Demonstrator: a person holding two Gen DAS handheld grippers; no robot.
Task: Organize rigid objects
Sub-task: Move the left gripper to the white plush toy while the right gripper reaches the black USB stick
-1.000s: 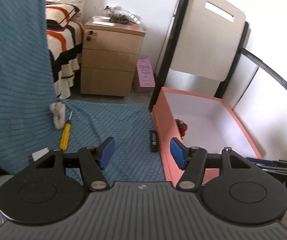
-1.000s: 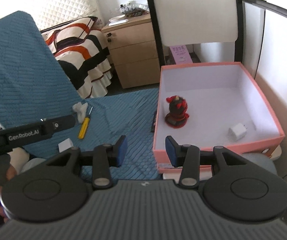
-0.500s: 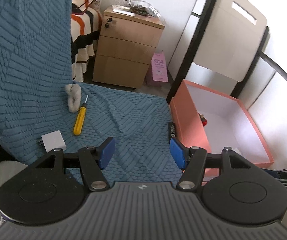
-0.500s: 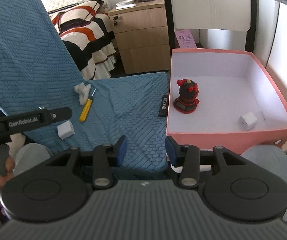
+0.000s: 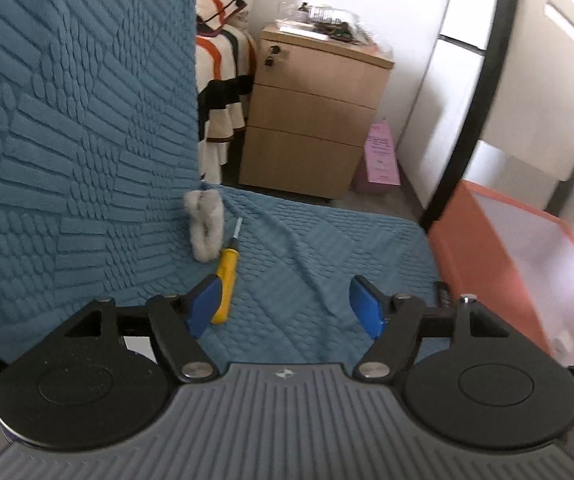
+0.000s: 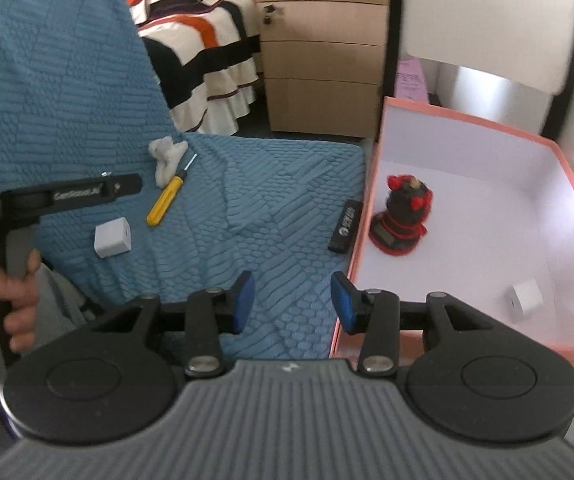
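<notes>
A yellow screwdriver (image 5: 227, 276) lies on the blue textured cover (image 5: 307, 248), next to a white fluffy lump (image 5: 205, 224). My left gripper (image 5: 284, 308) hovers just short of it with its jaws opening and nothing between them; the left pad covers the handle's end. A pink box (image 6: 371, 200) holds a red-and-black figurine (image 6: 405, 216) and a white cube (image 6: 526, 300). Against the box's left wall lies a black stick (image 6: 345, 226). Another white cube (image 6: 112, 237) rests on the cover. My right gripper (image 6: 293, 303) is open and empty over the cover near the box's front corner.
A wooden drawer cabinet (image 5: 315, 120) and a striped bed (image 6: 207, 40) stand behind the cover. The cover rises steeply on the left. A black-framed folded board (image 5: 547, 80) leans behind the pink box. A person's hand (image 6: 11, 292) holds the left tool's handle.
Both grippers have come down and closer to the blue cover. The left view has swung left onto the screwdriver, and the left jaws stand wider than before. The right jaws are unchanged.
</notes>
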